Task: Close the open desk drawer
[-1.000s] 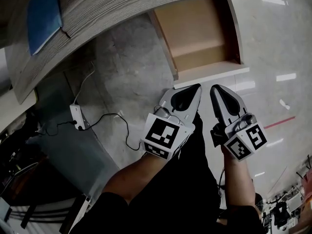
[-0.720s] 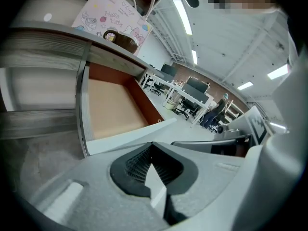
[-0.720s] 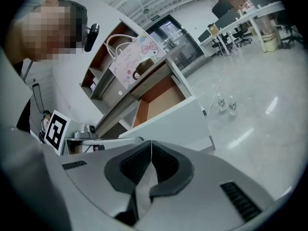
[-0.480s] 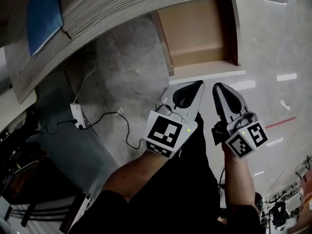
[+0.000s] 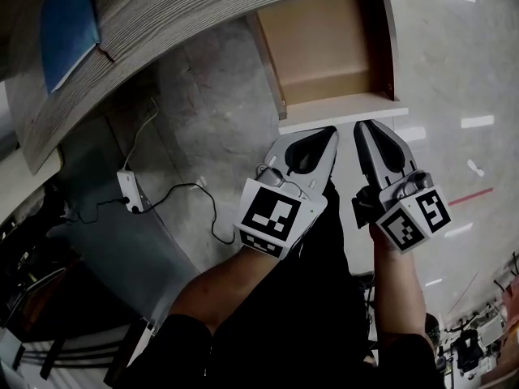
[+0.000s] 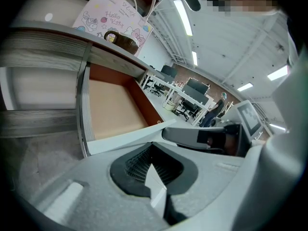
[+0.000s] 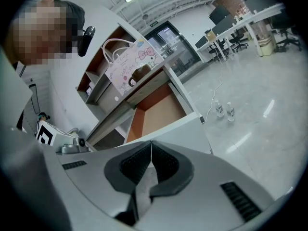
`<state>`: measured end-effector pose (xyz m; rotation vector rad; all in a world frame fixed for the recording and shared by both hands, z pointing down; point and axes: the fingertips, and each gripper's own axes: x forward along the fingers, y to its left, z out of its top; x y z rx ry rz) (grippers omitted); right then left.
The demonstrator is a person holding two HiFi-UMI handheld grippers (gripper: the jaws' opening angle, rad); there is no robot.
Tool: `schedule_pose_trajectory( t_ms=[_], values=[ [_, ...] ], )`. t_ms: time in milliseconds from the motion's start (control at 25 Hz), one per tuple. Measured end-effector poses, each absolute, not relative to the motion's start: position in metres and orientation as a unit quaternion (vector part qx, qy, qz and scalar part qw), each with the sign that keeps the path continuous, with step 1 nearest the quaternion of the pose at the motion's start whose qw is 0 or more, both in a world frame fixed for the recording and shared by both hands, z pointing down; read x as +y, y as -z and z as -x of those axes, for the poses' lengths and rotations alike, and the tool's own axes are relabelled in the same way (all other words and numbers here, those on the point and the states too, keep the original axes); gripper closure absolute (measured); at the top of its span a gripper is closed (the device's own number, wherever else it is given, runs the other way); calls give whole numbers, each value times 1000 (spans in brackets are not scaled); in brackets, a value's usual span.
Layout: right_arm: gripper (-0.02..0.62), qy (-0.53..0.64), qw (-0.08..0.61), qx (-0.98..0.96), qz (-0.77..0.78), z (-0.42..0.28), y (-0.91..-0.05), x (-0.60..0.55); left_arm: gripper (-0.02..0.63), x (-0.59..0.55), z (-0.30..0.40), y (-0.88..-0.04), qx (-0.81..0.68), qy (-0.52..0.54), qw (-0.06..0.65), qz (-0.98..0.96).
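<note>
The desk drawer (image 5: 328,47) stands pulled out from under the grey wood-grain desk top (image 5: 203,10); its brown inside is empty and its white front panel (image 5: 340,110) faces me. My left gripper (image 5: 331,130) is shut and empty, its tips right at the white front. My right gripper (image 5: 362,123) is shut and empty beside it, tips also at the front panel. In the left gripper view the drawer (image 6: 108,107) fills the middle, with the left gripper (image 6: 153,146) just short of its front (image 6: 126,137). The right gripper view has the drawer (image 7: 159,114) just beyond the right gripper (image 7: 151,143).
A blue folder (image 5: 71,24) lies on the desk top. A white power strip (image 5: 130,193) with a black cable lies on the grey floor left of the drawer. A pink printed bag (image 7: 130,61) stands on the desk. Two bottles (image 7: 225,110) stand on the glossy floor to the right.
Both grippers have moved forward to the drawer's white front, and the drawer sits slightly further in under the desk than a second ago.
</note>
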<state>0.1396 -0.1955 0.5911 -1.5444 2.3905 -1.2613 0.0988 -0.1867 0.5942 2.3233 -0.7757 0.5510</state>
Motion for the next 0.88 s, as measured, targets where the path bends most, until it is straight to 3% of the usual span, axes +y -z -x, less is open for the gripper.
schedule_pose_trajectory(
  t_ms=[880],
  values=[
    [580,360,53,785,501,-148,-545,-265,600,-245,-120,-566,-296,-182,298,-889]
  ],
)
